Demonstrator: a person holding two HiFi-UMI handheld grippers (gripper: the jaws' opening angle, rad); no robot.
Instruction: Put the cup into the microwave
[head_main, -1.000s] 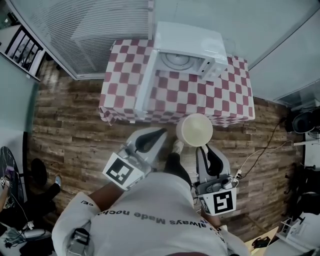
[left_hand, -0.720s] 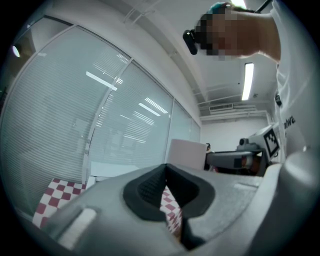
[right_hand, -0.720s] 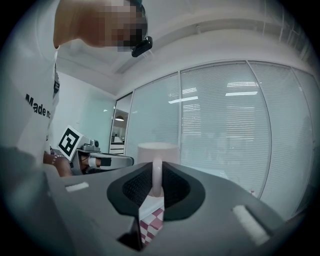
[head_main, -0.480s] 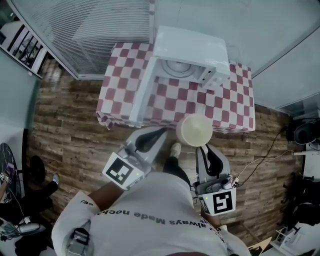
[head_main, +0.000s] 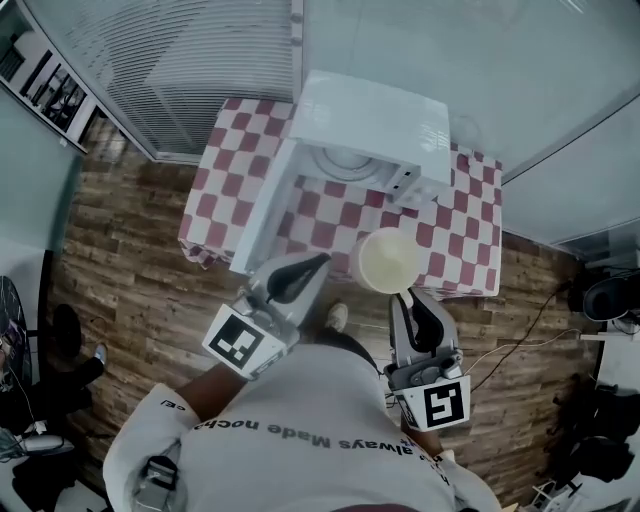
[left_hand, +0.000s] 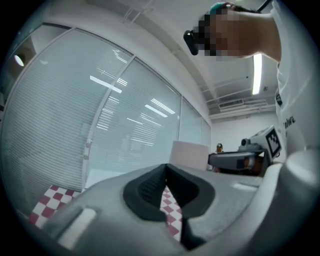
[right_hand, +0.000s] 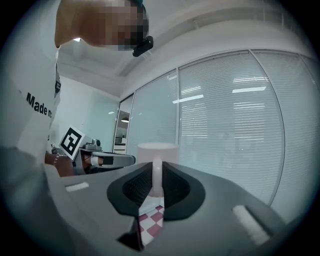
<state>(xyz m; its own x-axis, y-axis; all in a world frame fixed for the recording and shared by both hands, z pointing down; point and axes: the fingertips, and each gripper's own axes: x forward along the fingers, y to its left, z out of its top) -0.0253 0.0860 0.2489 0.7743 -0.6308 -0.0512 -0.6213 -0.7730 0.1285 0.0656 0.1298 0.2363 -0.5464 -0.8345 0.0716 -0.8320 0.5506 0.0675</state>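
Right gripper (right_hand: 156, 186) jaws pinch the cup (head_main: 388, 260) by its handle. Left gripper (left_hand: 165, 184) jaws together, holding nothing. Cup pale, upright, held in the air near the front of the open microwave (head_main: 372, 122).

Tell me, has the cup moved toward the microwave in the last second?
Yes. The cup, held in the right gripper, moved forward: it hung at the front edge of the tablecloth, and now it is over it, nearer the open microwave.
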